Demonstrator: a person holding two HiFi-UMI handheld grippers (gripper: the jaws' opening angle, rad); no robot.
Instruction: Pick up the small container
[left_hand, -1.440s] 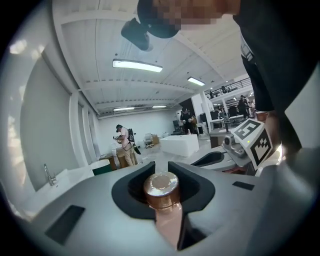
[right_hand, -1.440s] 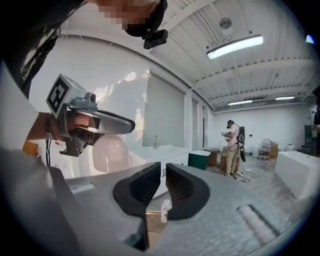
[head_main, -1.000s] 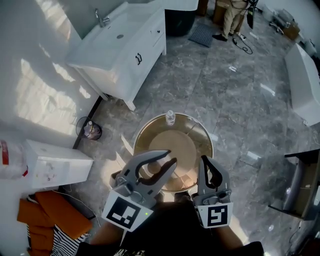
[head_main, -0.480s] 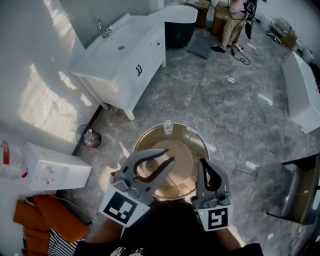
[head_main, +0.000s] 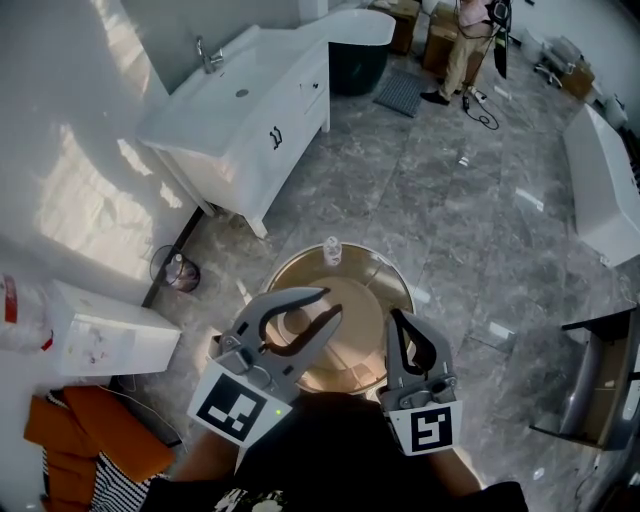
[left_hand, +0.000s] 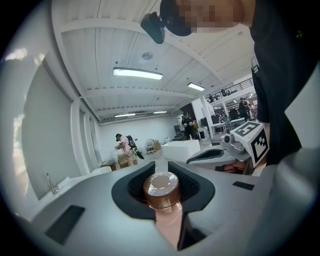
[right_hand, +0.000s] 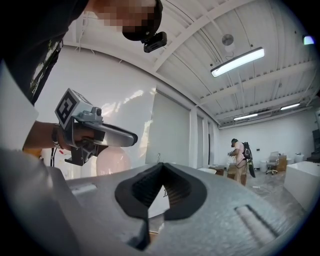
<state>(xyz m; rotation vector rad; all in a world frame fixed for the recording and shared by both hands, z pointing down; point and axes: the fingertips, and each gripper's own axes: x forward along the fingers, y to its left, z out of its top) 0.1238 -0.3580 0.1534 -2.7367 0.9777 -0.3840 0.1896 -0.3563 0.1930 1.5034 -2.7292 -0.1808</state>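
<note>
My left gripper (head_main: 330, 303) is shut on the small container (left_hand: 161, 187), a pink jar with a copper cap wedged in the notch between the jaws. The right gripper view shows that container (right_hand: 112, 161) as a pink round body under my left gripper (right_hand: 134, 139). Both grippers hang over the near side of a round gold-rimmed table (head_main: 398, 288). My right gripper (head_main: 394, 318) is beside the left one, shut and empty; its jaws (right_hand: 161, 167) meet with nothing between. A small clear bottle (head_main: 332, 250) stands at the table's far rim.
A white vanity with a sink (head_main: 240, 100) stands at the upper left, a dark tub (head_main: 355, 55) behind it. A person (head_main: 465, 40) stands far off. A white box (head_main: 105, 335) and a floor bottle (head_main: 180, 270) lie left; a dark rack (head_main: 600, 380) stands right.
Both grippers have risen a little above the table, the container still in the left one. The right jaws stay together.
</note>
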